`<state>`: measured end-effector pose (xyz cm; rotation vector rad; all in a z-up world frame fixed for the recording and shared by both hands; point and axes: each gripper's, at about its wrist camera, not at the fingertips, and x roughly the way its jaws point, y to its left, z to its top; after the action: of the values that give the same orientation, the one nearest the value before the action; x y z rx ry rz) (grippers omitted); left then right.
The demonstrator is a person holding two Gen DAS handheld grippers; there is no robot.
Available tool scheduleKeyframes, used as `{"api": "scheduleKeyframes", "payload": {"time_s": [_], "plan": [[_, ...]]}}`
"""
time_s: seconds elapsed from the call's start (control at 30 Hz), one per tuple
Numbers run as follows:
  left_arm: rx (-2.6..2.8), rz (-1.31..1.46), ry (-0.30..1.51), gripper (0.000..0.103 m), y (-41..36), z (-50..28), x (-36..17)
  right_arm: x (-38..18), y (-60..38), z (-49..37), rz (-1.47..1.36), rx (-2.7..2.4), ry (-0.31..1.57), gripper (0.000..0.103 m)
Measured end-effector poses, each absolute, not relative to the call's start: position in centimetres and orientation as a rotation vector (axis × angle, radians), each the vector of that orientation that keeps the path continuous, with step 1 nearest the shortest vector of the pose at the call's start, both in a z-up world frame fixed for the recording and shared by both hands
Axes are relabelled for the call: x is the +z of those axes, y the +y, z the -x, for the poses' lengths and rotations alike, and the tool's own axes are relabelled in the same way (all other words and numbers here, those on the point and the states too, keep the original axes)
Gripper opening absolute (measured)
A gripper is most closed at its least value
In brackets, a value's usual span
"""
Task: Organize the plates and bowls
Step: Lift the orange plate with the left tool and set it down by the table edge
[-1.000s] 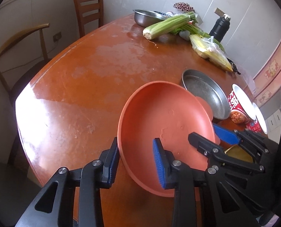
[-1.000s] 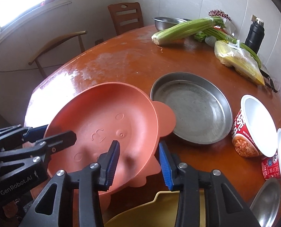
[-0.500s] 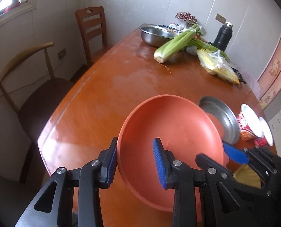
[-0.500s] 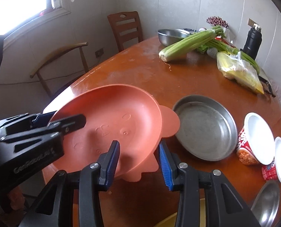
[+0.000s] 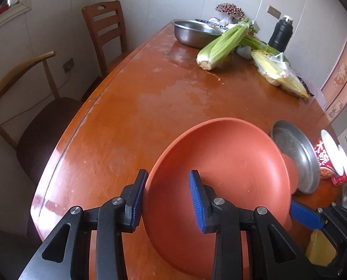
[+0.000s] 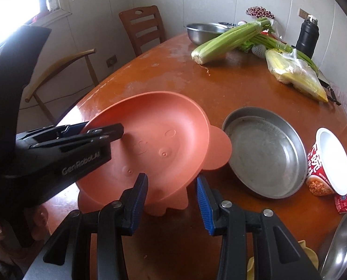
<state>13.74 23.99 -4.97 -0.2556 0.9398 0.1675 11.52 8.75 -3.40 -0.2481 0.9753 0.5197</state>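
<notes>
A terracotta plate (image 5: 220, 175) with small ear tabs hangs tilted over the near end of the wooden table (image 5: 138, 121), held from two sides. My left gripper (image 5: 167, 198) is shut on its left rim, one blue pad inside the dish and one outside. My right gripper (image 6: 172, 198) is shut on the plate's (image 6: 154, 144) near edge. In the right wrist view the left gripper (image 6: 103, 131) clamps the rim from the left. The right gripper's blue pad (image 5: 306, 214) shows behind the plate in the left wrist view.
A steel pan (image 6: 264, 154) lies just right of the plate, with an instant noodle cup (image 6: 325, 163) beyond it. A yellow dish (image 6: 308, 256) and a steel plate (image 6: 339, 242) sit at the near right. Celery (image 6: 229, 39), bagged corn (image 6: 294, 72), a steel bowl (image 6: 203, 31) and a black bottle (image 6: 307, 35) fill the far end. Two chairs stand left.
Both grippers, still clamped on the terracotta plate, have drawn back toward the near end of the table. More of the table, wall and chairs shows in both views.
</notes>
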Motion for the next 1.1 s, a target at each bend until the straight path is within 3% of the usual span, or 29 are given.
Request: {"api": "scheduleKeyframes", "payload": {"time_s": [0.53, 0.8, 1.1], "plan": [[0.205, 0.271, 0.9, 0.04, 24.9, -13.6, -4.3, -3.8, 7.6, -11.8, 0.187, 0.555, 1.032, 0.043], [0.223, 0.271, 0.83, 0.049, 24.4, -11.5, -1.2, -1.4, 4.2, -10.7, 0.154, 0.5, 0.931, 0.044], [0.104, 0.226, 0.759, 0.053, 17.9, -8.9, 2.2, 3.5, -2.1, -7.8, 0.075, 0.46, 0.772, 0.056]]}}
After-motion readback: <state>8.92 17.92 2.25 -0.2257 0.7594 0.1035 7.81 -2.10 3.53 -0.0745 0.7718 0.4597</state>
